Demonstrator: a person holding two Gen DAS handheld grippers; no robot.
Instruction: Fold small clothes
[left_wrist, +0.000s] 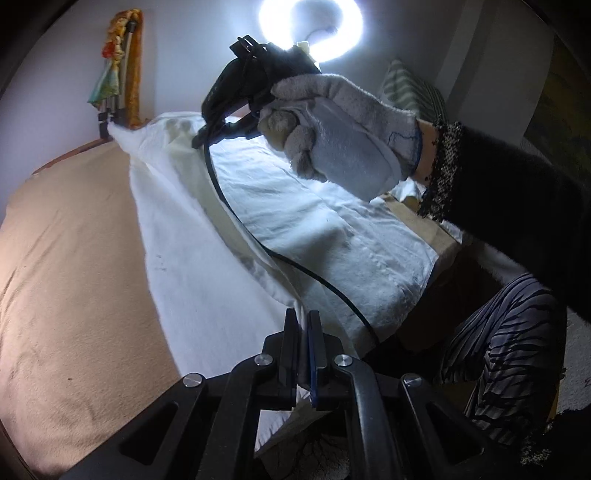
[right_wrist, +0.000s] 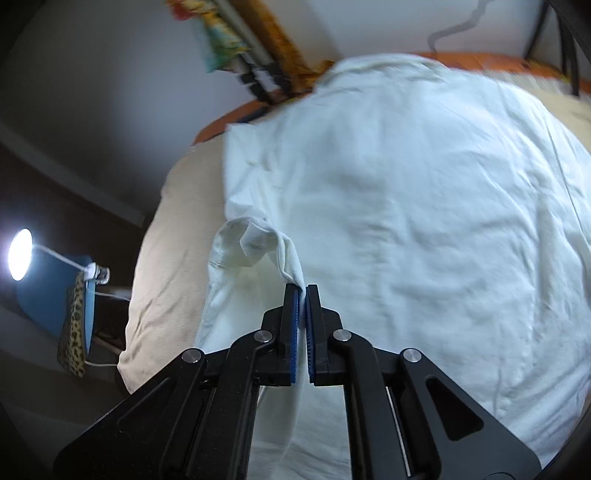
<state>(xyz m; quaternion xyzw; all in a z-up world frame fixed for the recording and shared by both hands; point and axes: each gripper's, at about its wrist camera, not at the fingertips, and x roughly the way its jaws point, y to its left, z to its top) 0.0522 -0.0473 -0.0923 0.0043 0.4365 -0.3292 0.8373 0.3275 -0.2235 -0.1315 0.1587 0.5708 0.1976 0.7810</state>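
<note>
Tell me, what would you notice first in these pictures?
A big white cloth spreads over the tan bed, filling the middle of both views. Both grippers are shut on its edges: the left gripper and the right gripper. A bright ring light glows up top.

A tan bed (left_wrist: 74, 240) fills the room's middle. A ring light (left_wrist: 310, 29) glares against the grey wall, colourful cloth (left_wrist: 114, 62) hangs at the bed's far edge, and a striped cushion (left_wrist: 406, 92) sits beyond.
</note>
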